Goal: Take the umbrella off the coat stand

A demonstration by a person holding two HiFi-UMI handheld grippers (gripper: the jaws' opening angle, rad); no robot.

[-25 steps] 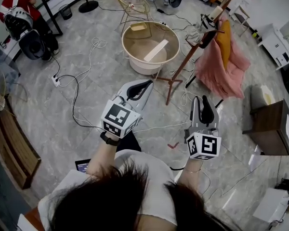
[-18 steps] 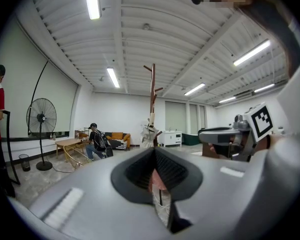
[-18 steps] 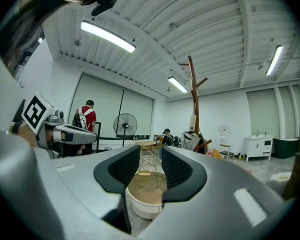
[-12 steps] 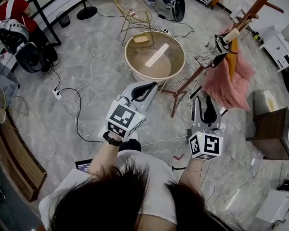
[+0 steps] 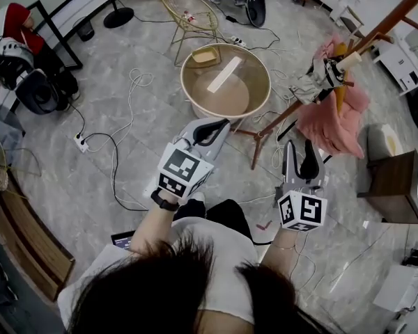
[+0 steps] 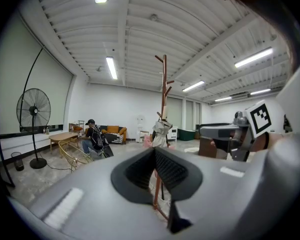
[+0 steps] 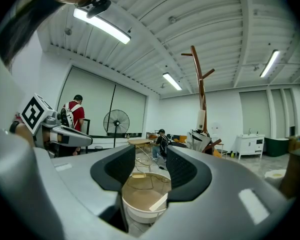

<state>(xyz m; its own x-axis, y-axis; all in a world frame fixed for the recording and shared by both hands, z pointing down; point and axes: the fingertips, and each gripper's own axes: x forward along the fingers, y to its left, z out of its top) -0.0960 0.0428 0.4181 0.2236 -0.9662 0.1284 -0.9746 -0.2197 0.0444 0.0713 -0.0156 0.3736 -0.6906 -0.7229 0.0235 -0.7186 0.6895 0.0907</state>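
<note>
The brown wooden coat stand [image 5: 313, 92] leans across the upper right of the head view. A folded grey umbrella [image 5: 319, 83] with a cream handle hangs on it, above a pink cloth [image 5: 334, 120]. The umbrella [image 6: 161, 129] also shows far ahead in the left gripper view, and the umbrella [image 7: 203, 140] sits right of centre in the right gripper view. My left gripper [image 5: 209, 127] is left of the stand's foot, tips together, holding nothing. My right gripper [image 5: 299, 153] is below the cloth. Its jaws have just been opening and nothing is between them.
A round beige tub table [image 5: 263, 68] with a white strip inside stands left of the stand. Cables [image 5: 115, 127] and a power strip lie on the floor. A gold wire chair [image 5: 188, 9], a brown cabinet [image 5: 397, 186] and a person in red [image 5: 7, 19] are around.
Both grippers have moved forward toward the coat stand, which now sits closer and lower in the head view. The right gripper's jaws have spread wider.
</note>
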